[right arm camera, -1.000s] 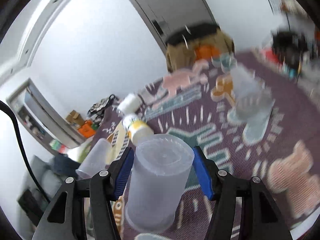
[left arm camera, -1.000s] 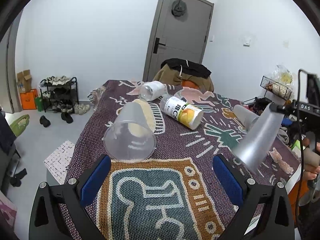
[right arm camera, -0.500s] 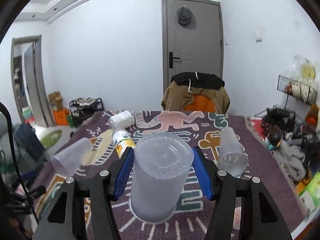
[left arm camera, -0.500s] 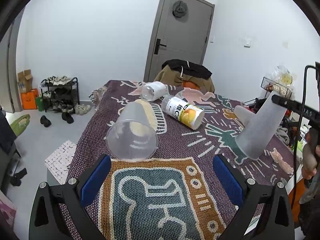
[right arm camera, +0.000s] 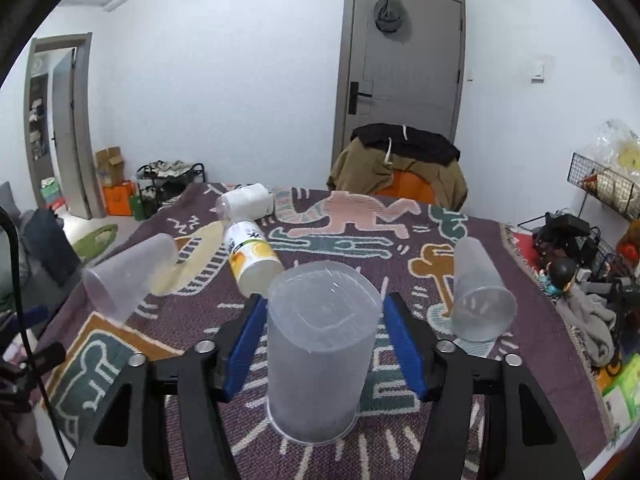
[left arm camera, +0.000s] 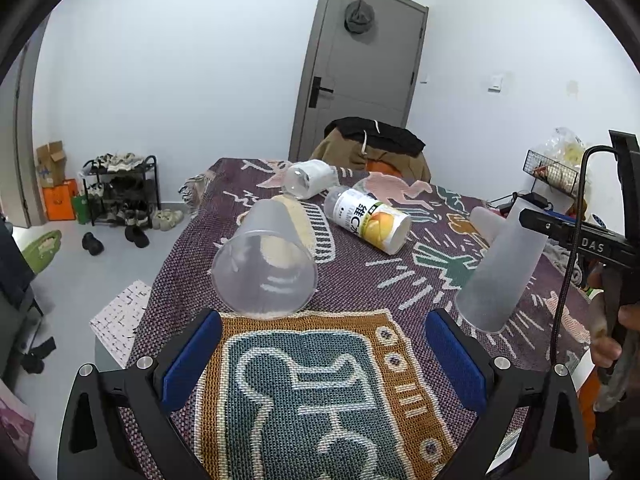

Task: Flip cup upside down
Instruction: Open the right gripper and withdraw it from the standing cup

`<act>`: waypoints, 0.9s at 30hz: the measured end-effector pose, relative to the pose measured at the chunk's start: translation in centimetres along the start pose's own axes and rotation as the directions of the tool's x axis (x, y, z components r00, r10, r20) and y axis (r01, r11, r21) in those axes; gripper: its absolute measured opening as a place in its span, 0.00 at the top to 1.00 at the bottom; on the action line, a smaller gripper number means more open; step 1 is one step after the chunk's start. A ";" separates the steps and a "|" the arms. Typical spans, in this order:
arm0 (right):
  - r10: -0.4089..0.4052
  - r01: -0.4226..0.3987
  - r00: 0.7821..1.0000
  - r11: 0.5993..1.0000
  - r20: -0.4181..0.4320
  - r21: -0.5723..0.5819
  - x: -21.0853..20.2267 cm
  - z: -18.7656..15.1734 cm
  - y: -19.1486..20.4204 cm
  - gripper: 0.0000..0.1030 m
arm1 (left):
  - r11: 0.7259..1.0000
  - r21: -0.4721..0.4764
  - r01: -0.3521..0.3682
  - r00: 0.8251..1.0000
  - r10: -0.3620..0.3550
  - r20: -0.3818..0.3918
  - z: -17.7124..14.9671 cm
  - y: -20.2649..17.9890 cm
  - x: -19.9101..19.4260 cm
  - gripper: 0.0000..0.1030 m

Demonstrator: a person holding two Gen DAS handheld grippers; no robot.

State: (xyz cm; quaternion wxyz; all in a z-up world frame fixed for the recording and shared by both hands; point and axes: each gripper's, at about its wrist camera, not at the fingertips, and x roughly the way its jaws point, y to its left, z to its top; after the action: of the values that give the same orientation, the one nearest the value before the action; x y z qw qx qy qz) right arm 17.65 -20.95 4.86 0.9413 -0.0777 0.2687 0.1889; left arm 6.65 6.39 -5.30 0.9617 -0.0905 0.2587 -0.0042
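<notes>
While right gripper [right arm camera: 324, 344] clasps inverted cup [right arm camera: 320, 344] | left gripper [left arm camera: 324, 356] spread, empty

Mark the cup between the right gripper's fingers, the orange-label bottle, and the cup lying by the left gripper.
Frosted cup [right arm camera: 320, 356], right wrist view, on its side wall.
Orange-label bottle [left arm camera: 370, 220], left wrist view, on its label.
Clear cup [left arm camera: 266, 258], left wrist view, on its side wall.

A grey door [right arm camera: 404, 72] stands upper centre, a cap [right arm camera: 387, 14] hung on it. A shoe rack [left arm camera: 120, 188] sits at left.
</notes>
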 end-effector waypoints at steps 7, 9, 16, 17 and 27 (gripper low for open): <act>0.051 -0.052 0.999 0.998 0.013 0.041 -1.3 0.3 -0.9 0.18 | 1.000 -0.002 0.020 1.000 -0.020 0.009 0.3 -0.6 -0.4 0.01; 0.066 -0.066 0.998 0.997 0.017 0.045 -2.0 0.4 -1.1 0.17 | 1.000 -0.005 0.030 0.999 -0.029 0.014 0.4 -0.9 -0.5 0.01; 0.093 -0.094 0.995 0.995 0.043 0.030 -4.5 0.4 -2.1 0.02 | 0.998 0.010 0.068 0.997 -0.068 0.022 0.7 -2.5 -0.9 0.01; 0.092 -0.093 0.995 0.995 0.043 0.027 -5.0 0.4 -2.2 0.02 | 0.997 0.014 0.073 0.997 -0.073 0.023 0.8 -2.8 -1.0 0.01; 0.070 -0.070 0.995 0.998 0.067 0.005 -8.4 -0.3 -4.0 0.02 | 0.993 0.044 0.106 0.993 -0.108 0.053 1.4 -4.9 -2.5 0.00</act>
State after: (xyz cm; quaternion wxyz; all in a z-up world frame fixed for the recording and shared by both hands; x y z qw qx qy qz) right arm 12.48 -27.32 9.25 0.9429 -0.0583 0.2402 0.2233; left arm 5.42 1.97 -1.99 0.9685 -0.0847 0.2265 -0.0587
